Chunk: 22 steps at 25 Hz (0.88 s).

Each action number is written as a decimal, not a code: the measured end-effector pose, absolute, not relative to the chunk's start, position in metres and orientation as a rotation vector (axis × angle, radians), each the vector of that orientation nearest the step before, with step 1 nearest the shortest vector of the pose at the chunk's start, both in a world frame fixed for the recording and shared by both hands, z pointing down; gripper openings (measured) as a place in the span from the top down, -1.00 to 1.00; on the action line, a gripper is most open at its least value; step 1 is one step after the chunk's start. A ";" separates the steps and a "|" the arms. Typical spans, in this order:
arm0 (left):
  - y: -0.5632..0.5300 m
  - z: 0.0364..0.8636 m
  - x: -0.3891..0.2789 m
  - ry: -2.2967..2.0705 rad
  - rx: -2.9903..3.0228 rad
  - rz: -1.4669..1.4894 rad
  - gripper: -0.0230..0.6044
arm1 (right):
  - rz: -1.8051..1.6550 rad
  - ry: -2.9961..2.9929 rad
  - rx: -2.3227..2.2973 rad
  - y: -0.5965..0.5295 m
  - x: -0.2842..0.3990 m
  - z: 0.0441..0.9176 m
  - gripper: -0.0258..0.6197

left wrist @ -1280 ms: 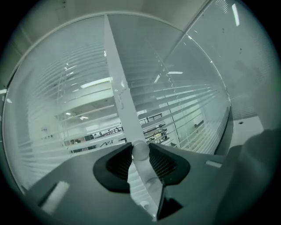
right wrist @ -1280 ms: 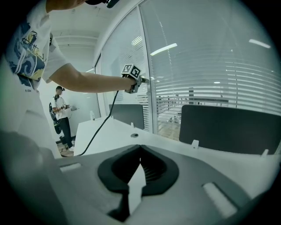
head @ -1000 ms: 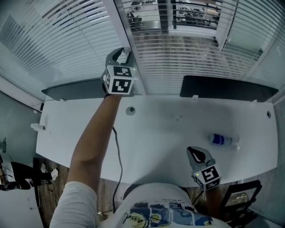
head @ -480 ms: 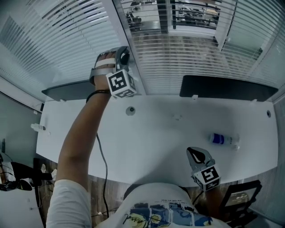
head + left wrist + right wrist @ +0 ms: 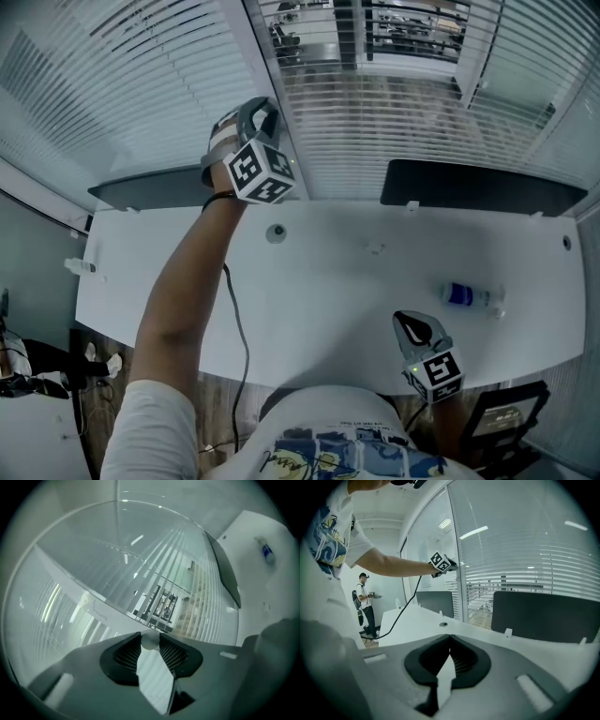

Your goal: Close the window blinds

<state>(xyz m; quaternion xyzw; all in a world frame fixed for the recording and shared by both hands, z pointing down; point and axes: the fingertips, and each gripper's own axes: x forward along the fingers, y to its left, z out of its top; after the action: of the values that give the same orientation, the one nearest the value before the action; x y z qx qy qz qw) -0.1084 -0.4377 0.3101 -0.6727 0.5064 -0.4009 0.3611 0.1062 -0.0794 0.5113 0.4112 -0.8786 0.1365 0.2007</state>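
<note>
My left tool [image 5: 255,114], at eleven o'clock, has just closed and clamped onto the small white round knob [image 5: 150,640] of the white slatted blinds [image 5: 403,103]; the right tool [image 5: 412,323], pinched together and empty, waits well back at five.

Smooth matt white desk [image 5: 328,281], glossy slatted blinds [image 5: 403,122], clear plastic bottle [image 5: 472,295]

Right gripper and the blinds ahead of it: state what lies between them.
In the head view, bare white desk runs from the right gripper to a dark panel standing before the blinds.
</note>
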 end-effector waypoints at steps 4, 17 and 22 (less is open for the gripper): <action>-0.438 0.306 -0.112 1.491 -1.930 -0.882 0.52 | 0.383 -2.454 1.148 -0.080 0.106 0.511 0.91; -0.438 0.302 -0.124 1.893 -2.432 -0.362 0.52 | 0.365 -2.464 1.153 -0.082 0.107 0.510 0.91; -0.439 0.302 -0.127 1.951 -2.501 -0.273 0.52 | 0.368 -2.466 1.153 -0.082 0.107 0.512 0.91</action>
<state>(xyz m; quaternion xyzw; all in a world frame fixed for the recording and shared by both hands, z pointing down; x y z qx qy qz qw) -0.1266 -0.4390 0.3017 -0.7854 0.6127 -0.0856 -0.0211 0.1070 -0.0820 0.5118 0.4117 -0.8802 0.1315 0.1960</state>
